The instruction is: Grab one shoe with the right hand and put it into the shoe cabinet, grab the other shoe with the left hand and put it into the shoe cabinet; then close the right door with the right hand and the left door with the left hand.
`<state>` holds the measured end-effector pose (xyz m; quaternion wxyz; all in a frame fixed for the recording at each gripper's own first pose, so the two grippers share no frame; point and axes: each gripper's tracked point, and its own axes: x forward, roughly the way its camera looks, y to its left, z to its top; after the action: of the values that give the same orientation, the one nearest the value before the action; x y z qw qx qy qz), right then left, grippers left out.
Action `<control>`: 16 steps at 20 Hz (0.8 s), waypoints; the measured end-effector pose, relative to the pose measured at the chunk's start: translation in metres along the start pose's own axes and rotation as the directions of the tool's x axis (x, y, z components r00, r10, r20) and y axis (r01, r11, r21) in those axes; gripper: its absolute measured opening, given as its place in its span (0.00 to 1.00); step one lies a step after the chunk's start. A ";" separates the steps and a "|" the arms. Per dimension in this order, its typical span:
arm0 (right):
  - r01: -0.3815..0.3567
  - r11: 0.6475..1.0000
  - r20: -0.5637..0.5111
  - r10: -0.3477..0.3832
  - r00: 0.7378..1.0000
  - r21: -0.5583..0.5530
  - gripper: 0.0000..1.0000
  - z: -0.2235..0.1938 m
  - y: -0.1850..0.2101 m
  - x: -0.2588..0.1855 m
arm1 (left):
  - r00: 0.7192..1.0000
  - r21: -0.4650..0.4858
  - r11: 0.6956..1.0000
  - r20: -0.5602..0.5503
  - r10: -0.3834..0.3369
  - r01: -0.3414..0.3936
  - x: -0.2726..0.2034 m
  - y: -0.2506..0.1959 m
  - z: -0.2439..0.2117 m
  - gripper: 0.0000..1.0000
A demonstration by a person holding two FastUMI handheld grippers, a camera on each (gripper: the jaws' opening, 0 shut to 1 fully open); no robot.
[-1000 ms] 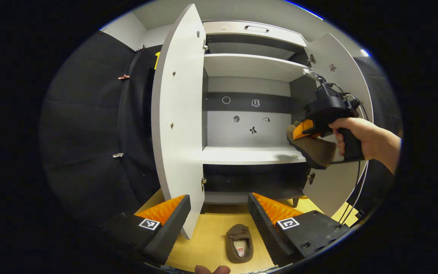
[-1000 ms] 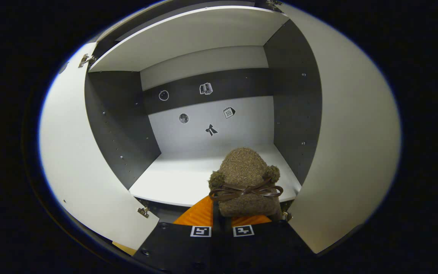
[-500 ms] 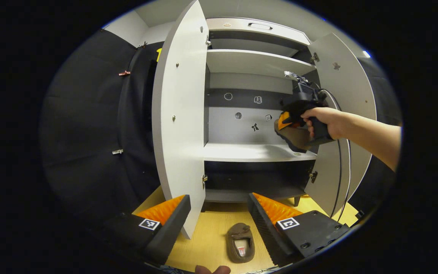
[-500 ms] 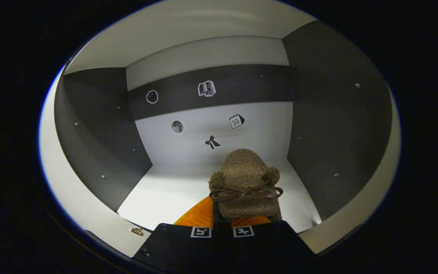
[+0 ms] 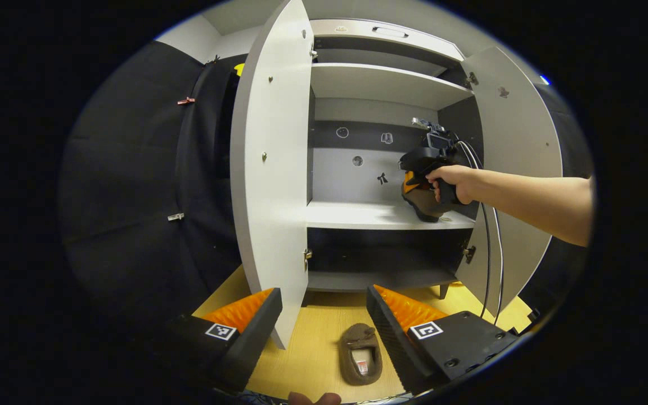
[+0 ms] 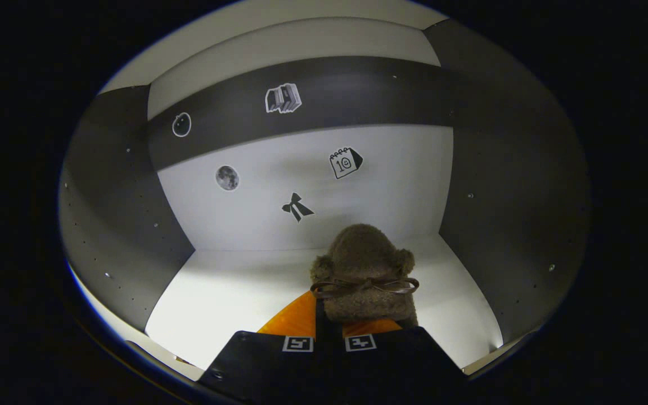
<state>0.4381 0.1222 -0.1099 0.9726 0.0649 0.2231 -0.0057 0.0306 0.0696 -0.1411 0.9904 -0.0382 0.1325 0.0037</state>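
Over the preceding second the right hand-held gripper (image 6: 329,315) advanced from the cabinet opening into the middle compartment of the shoe cabinet (image 5: 383,84), its fingers clamped on the brown shoe (image 6: 362,281). In the right gripper view the open doors had dropped out of sight and the back panel with its stickers (image 6: 297,206) loomed larger. In the left gripper view the right hand (image 5: 452,181) had carried the shoe over the middle shelf (image 5: 358,215); the sole appeared at or just above the shelf surface near the right wall, though contact could not be confirmed. The first placement was therefore judged nearly complete, with release still outstanding. The left hand-held gripper (image 5: 324,320) hung spread and empty above the second shoe (image 5: 361,361) on the floor (image 5: 313,349). The left door (image 5: 270,169) and right door (image 5: 518,140) both stood open.
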 end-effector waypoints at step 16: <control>-0.093 0.992 -0.026 0.096 0.995 0.087 0.83 -0.007 0.014 -0.051 | 0.999 -0.012 0.999 0.013 -0.031 0.032 0.014 -0.019 0.004 0.96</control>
<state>0.3900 0.1365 -0.0924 0.9647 0.1170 0.2338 0.0318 0.0452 0.0508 -0.1395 0.9910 -0.0465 0.1252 -0.0108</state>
